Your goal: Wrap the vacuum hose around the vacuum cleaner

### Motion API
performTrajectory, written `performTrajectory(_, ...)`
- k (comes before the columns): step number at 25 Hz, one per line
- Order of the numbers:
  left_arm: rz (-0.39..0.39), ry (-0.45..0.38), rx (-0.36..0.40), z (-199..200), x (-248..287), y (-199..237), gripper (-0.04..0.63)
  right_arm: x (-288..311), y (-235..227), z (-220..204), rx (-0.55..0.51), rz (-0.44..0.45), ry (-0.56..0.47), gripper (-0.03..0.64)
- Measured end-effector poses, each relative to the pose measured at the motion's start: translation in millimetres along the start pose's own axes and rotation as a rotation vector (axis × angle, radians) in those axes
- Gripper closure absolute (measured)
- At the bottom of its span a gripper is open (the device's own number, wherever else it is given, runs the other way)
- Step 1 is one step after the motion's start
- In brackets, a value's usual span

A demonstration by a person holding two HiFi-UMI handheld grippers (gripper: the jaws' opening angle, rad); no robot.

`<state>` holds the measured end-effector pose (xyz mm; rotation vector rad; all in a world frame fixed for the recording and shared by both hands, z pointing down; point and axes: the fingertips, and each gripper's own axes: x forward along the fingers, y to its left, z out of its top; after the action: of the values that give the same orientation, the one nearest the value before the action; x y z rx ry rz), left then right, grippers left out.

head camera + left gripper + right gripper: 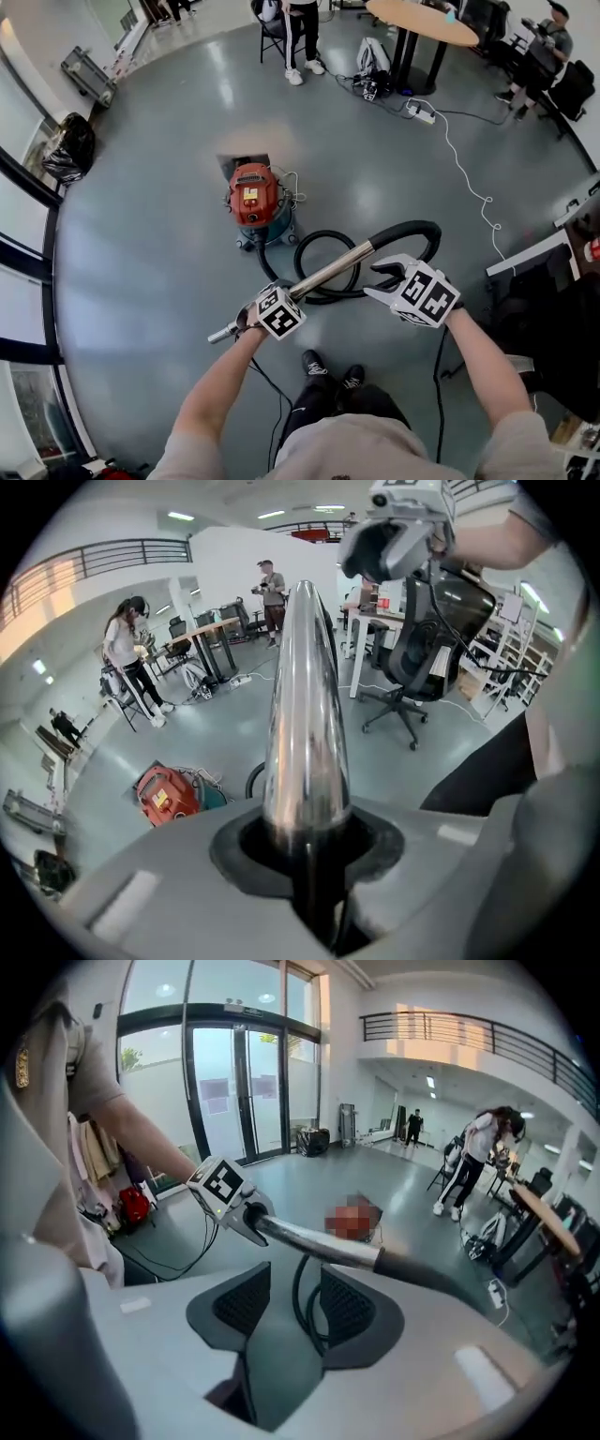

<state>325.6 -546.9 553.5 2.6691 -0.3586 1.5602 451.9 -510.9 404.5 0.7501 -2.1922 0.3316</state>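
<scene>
While the left gripper (249, 322) is clamping the metal tube (330, 271), the right gripper (381, 282) is hanging just beside the black hose (418, 225), jaws apart and gripping nothing.

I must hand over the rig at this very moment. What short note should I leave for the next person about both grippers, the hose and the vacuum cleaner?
Left gripper: shut on the metal tube, near its free end, holding it up.
Right gripper: open and empty, close to where the tube joins the black hose.
Vacuum cleaner: stands on the floor ahead. The hose lies beside it in a loose loop on the floor.
Done: the tube is in hand.
Left: no turn of hose is around the vacuum cleaner yet, so all the wrapping remains.
</scene>
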Motion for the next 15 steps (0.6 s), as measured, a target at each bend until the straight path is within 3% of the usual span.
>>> performTrajectory(9,-0.053,-0.110,-0.285,9.3,58.7,11.7,0.505,68.7,38.3,-64.9,0.179,0.096,0.065,0.410)
performTrajectory(15,-0.064,-0.177,-0.533,31.9,107.8,9.1,0.505,101.4,37.9,-126.1,0.277,0.164,0.065,0.400)
